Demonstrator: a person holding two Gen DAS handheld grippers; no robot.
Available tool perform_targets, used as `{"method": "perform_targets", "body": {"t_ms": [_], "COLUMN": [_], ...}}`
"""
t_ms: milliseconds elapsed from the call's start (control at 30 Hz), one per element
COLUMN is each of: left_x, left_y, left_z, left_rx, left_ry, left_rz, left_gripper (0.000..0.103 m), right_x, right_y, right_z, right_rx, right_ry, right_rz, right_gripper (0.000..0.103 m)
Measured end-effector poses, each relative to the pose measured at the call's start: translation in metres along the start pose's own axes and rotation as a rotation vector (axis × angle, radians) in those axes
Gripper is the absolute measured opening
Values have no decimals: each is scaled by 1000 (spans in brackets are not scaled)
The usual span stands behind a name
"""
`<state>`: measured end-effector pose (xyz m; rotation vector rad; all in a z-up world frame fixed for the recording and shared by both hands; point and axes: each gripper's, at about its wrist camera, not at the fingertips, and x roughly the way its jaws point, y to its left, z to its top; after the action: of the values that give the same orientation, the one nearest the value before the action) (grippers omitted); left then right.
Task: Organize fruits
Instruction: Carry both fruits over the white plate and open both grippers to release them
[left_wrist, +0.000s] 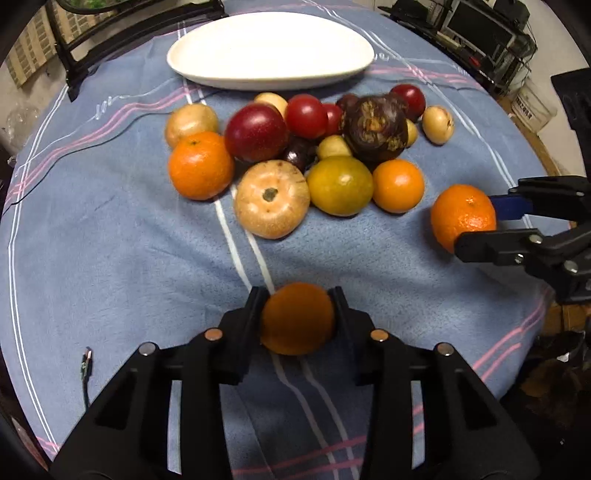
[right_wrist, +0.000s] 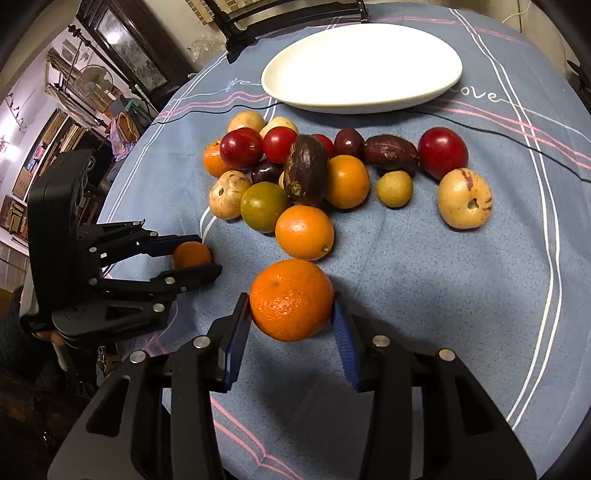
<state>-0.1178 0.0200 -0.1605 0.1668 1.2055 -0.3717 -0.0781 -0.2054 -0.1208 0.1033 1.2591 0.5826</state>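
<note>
A round surface (left_wrist: 110, 240) draped in a blue cloth with pink and white stripes carries a white oval plate (left_wrist: 269, 51) at its far side, bare inside. In front of the plate lies a loose heap of fruit (left_wrist: 306, 155): oranges, red plums, pale yellow fruits, one greenish citrus and a dark brown wrinkled one. Near the camera, the left gripper (left_wrist: 298, 317) has its fingers clenched on a small orange (left_wrist: 297, 319), one pad pressing each side, well apart from the heap. To the right of the heap, the right gripper (right_wrist: 291, 314) grasps a larger orange (right_wrist: 291, 299) between its blue-padded fingers, close to the nearest fruit of the pile. Whether either orange touches the cloth or is lifted off it cannot be told. Dark chair backs stand beyond the far edge.
</note>
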Motion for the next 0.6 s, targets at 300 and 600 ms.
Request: {"method": "perform_targets", "body": {"t_ms": [300, 600], "left_x": [-50, -69], "left_y": [12, 27], "left_z": [36, 165], "left_rx": [-65, -72], "left_ry": [-124, -268], "left_rz": [-44, 14], "left_gripper": [38, 38], "right_x": [-21, -69], "right_y": [2, -9], "right_z": [34, 144], "right_rx": [-56, -140], "right_ry": [-51, -261], "right_rz": [-3, -92], "right_gripper": [44, 44]}}
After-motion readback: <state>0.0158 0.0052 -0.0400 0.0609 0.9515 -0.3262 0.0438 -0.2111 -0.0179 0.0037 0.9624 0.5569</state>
